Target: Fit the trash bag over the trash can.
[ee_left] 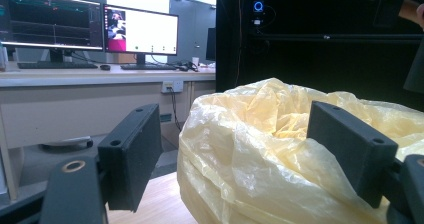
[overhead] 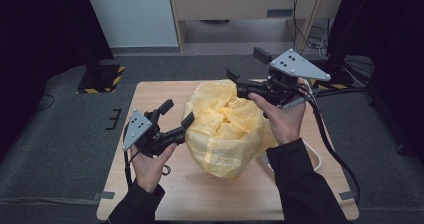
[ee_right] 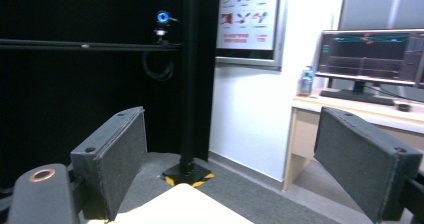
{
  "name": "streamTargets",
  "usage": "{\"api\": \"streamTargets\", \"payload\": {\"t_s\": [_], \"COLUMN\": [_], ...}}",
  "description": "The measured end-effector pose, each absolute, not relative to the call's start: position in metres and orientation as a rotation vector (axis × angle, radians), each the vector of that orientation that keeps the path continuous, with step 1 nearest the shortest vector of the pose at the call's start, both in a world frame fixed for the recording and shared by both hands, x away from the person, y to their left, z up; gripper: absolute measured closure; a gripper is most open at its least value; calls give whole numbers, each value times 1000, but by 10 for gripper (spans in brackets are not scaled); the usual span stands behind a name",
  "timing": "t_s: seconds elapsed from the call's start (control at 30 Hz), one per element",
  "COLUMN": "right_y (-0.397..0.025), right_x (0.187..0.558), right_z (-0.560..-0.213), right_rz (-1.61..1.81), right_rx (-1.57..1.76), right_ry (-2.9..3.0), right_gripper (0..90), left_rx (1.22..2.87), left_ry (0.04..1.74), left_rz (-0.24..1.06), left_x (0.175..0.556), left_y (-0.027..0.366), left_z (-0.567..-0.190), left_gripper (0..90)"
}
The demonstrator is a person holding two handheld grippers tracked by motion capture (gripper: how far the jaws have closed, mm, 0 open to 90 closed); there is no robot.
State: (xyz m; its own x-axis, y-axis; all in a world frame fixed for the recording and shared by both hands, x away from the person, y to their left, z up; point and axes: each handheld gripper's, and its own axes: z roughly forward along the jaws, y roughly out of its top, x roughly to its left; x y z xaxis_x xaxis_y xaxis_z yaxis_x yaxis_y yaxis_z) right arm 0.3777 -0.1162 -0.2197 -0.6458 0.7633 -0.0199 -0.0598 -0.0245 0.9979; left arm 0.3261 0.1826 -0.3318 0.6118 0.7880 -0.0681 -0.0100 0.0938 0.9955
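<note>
A crumpled yellow plastic bag [overhead: 226, 129] stands puffed up in the middle of the wooden table [overhead: 200, 194]. My left gripper [overhead: 177, 113] is at the bag's left side, open. In the left gripper view the bag [ee_left: 260, 149] bulges between the two spread jaws of the left gripper [ee_left: 235, 119], and the right jaw rests against the plastic. My right gripper [overhead: 238, 83] hovers over the bag's far right edge, open, pointing left. In the right gripper view the right gripper [ee_right: 230, 129] holds nothing between its jaws, with a table corner [ee_right: 182, 204] below.
A white cable [overhead: 314, 156] lies on the table at the right. A stand foot with yellow-black stripes [overhead: 102, 79] sits on the floor beyond the far left corner. A desk with monitors [ee_left: 90, 29] stands behind the table.
</note>
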Motion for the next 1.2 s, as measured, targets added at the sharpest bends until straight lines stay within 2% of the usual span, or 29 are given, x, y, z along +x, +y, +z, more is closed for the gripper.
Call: {"api": "streamTargets", "payload": {"t_s": [0.5, 0.93, 1.2], "right_y": [-169, -212, -229], "right_x": [382, 378, 375], "right_z": [-258, -298, -322], "right_rz": [1676, 1620, 1588], "right_rx": [887, 1010, 1065], "right_ry": [1555, 1511, 1505], "right_gripper": [137, 158, 158], "left_rx": [1357, 1315, 1355], "left_ry": [731, 765, 846], "left_rz": [682, 688, 706], "left_x": [321, 311, 313], "left_y": [186, 213, 236], "left_z": [-325, -319, -336], "left_gripper": [231, 231, 229]}}
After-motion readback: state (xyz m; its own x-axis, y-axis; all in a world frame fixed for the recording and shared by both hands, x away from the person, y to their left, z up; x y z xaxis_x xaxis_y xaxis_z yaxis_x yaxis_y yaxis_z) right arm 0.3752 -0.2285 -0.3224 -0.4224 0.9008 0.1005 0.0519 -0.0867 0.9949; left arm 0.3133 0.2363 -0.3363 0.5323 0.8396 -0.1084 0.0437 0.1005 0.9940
